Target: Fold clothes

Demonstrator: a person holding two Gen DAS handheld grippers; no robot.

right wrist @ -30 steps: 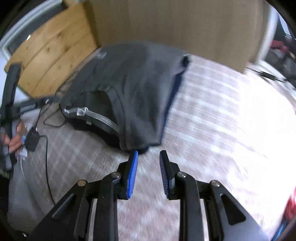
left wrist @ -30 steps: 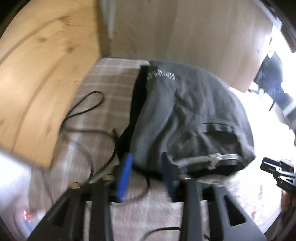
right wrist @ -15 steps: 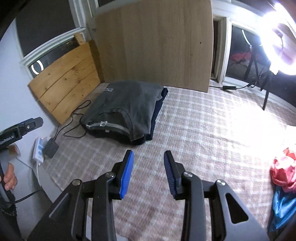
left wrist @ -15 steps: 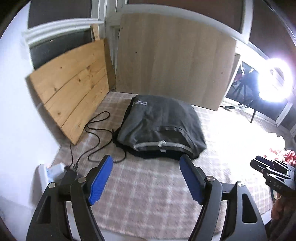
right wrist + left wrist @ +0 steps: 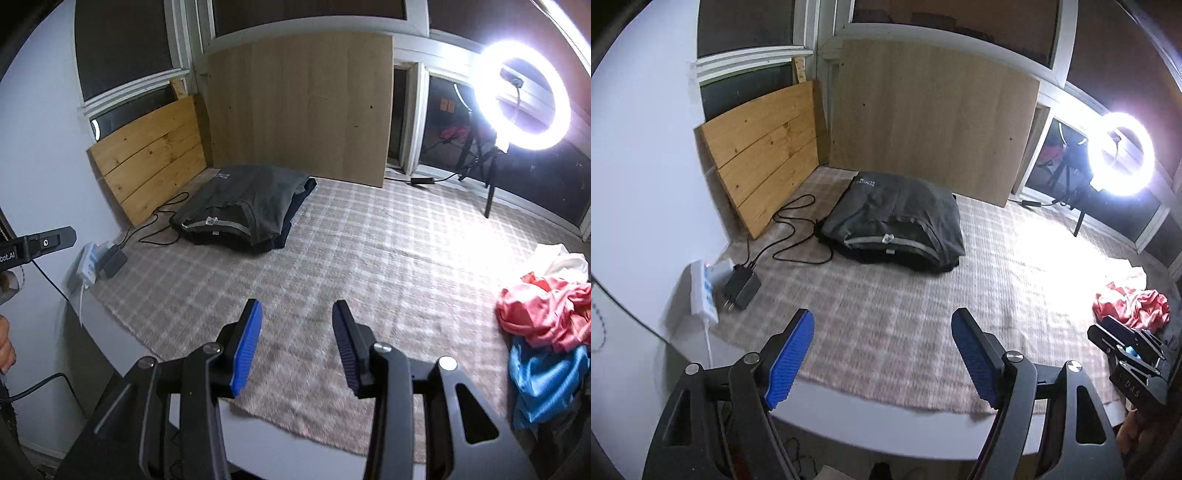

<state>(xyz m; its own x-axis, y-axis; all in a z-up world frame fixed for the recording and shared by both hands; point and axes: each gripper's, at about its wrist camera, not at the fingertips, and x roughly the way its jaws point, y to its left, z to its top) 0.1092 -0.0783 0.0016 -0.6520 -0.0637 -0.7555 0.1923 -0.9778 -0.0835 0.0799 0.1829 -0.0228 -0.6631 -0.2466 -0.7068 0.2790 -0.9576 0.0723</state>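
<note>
A folded stack of dark grey clothes (image 5: 897,225) lies at the far left of the checked blanket (image 5: 886,325); it also shows in the right wrist view (image 5: 240,210). A loose pile of red, white and blue clothes (image 5: 546,325) lies at the blanket's right edge, and its red part (image 5: 1130,302) shows in the left wrist view. My left gripper (image 5: 882,358) is wide open and empty, held over the blanket's near edge. My right gripper (image 5: 295,347) is open and empty, also near the front edge. Both are far from the stack.
A power strip with a black adapter (image 5: 738,288) and cables (image 5: 790,236) lies left of the stack. Wooden boards (image 5: 764,155) lean on the walls behind. A bright ring light on a tripod (image 5: 517,99) stands at the back right.
Both grippers have pulled back and up from the grey stack, which stays on the blanket. The left gripper has opened wide; the right has opened a little more.
</note>
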